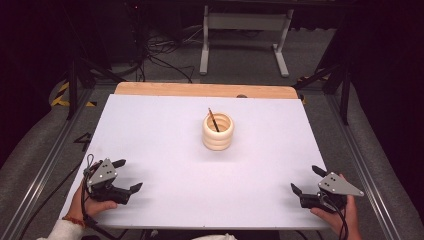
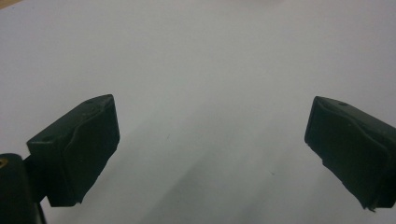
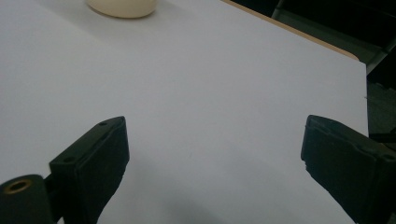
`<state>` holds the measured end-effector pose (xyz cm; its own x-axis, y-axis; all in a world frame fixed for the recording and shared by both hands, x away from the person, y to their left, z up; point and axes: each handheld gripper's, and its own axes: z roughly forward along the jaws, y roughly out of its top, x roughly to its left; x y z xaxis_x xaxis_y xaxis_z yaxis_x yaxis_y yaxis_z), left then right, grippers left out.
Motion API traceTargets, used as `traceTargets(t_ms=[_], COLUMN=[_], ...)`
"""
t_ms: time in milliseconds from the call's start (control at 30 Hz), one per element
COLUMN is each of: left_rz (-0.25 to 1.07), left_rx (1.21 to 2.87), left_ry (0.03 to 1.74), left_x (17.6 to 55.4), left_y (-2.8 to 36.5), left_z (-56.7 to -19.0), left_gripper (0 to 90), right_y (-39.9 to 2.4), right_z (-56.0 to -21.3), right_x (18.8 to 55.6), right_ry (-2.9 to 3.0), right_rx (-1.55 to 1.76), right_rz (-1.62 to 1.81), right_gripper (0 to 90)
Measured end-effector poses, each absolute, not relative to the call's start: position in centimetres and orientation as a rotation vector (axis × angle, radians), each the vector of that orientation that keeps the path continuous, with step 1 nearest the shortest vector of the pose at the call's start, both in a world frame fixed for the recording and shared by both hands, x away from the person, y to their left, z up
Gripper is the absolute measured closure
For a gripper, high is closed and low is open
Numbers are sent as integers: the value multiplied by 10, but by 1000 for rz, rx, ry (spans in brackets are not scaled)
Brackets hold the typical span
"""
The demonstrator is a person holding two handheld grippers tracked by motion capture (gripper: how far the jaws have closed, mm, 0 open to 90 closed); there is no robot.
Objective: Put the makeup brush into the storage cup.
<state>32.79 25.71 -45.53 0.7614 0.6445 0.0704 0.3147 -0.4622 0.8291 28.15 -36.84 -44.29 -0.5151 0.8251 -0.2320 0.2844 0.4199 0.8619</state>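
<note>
**Pencil standing in the holder, both grippers empty at the near edge**

My left gripper (image 1: 124,175) sits low over the near left corner of the white tabletop (image 1: 165,150), jaws spread wide with nothing between them; in the left gripper view I see bare white surface between the two black pads and nothing else. My right gripper (image 1: 307,180) mirrors it at the near right corner, jaws just as far apart and just as empty. In the right gripper view the base of the cream holder (image 3: 122,7) peeks in at the top edge, well apart from my jaws.

The things I am working with are out in the middle. The ribbed, cream-coloured holder (image 1: 218,131) stands upright near the centre of the tabletop, somewhat towards the far side, and a thin dark pencil (image 1: 213,119) leans inside it, its upper end poking out over the rim towards the far left (it could be a slim brush or pen; it is too small to be sure). Neither gripper touches either one, and both are well away.

As I judge it, the work is either finished or not yet begun. If the aim is to get the pencil into the holder, that is done, and my hands rest at their parking spots. If the aim is to take it out, everything is left: reach in, pinch the protruding end, lift it clear of the rim and lay it down. No other loose item lies on the tabletop, which inclines me to the first reading.
</note>
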Motion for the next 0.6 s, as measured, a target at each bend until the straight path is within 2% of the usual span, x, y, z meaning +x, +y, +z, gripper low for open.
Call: traceTargets(t_ms=[600], left_rz=[480], left_rx=[2068], left_ry=[735], left_x=[329], left_y=[259], left_z=[-454], left_gripper=[41], right_y=[-362], right_z=[-443], right_x=[284], right_ry=[2024], right_rx=[910], right_rz=[1052], right_gripper=[84])
